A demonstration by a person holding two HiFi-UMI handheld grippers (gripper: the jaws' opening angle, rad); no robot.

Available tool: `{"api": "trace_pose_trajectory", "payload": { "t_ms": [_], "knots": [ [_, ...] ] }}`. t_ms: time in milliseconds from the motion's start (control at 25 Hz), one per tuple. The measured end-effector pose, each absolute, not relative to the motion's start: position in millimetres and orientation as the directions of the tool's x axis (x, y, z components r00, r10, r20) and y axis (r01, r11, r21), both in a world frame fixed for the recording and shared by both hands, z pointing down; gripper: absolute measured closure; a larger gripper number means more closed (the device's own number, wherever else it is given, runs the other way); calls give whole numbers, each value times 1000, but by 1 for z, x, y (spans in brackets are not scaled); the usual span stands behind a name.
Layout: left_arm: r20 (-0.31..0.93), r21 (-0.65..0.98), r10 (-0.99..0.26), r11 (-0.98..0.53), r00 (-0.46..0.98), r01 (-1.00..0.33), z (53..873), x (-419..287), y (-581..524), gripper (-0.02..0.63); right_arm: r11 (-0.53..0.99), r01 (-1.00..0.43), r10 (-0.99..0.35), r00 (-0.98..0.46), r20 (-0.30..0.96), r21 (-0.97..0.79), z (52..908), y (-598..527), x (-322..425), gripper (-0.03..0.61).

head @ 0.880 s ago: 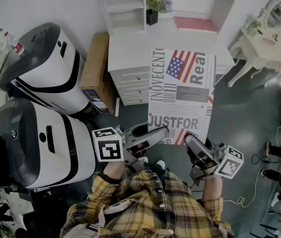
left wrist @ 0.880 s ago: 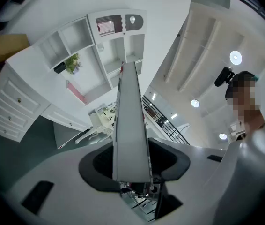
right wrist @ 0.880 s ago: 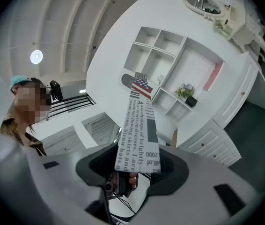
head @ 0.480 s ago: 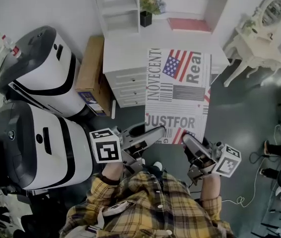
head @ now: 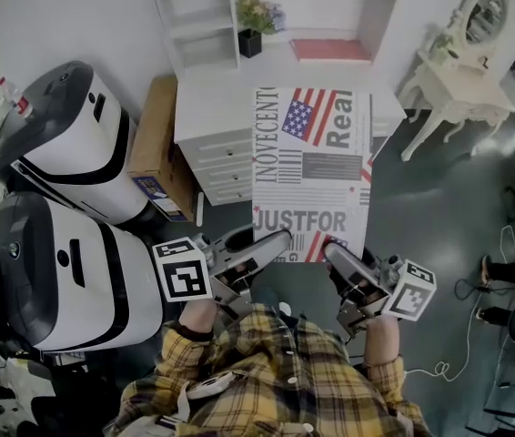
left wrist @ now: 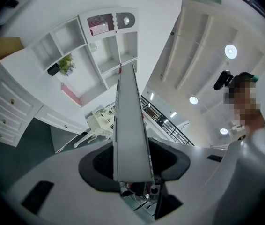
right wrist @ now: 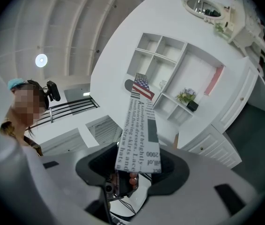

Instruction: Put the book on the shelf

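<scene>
The left gripper (head: 269, 242), at lower centre-left of the head view, reaches up and to the right from a bare wrist (head: 197, 315) below its marker cube (head: 183, 269); its jaws are clamped on the lower left edge of the book (head: 310, 176). The right gripper (head: 334, 253), at lower centre-right, angles up and to the left; its jaws pinch the book's lower right edge; both forearms emerge from yellow plaid sleeves (head: 267, 381).

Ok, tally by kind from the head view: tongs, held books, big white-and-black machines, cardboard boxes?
Tongs: 2 (left tongs, right tongs)
Held book: 1
White-and-black machines: 2 (far machine, near machine)
Cardboard box: 1
Total: 6
</scene>
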State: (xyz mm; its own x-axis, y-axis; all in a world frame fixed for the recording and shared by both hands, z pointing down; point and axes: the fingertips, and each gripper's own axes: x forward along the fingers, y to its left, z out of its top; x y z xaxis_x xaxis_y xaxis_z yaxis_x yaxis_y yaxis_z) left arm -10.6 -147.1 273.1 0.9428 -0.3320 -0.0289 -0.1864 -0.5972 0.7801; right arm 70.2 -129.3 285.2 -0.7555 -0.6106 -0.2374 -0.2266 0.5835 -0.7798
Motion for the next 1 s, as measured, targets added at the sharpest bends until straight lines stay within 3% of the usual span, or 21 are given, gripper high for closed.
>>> {"api": "trace_pose_trajectory", "payload": {
  "t_ms": [1000],
  "knots": [
    [-34,733,-352,-645,935,-216,271,-12,-148,417,621,-191,-584,-759,-287,-760,288,-133,68,387]
  ]
}}
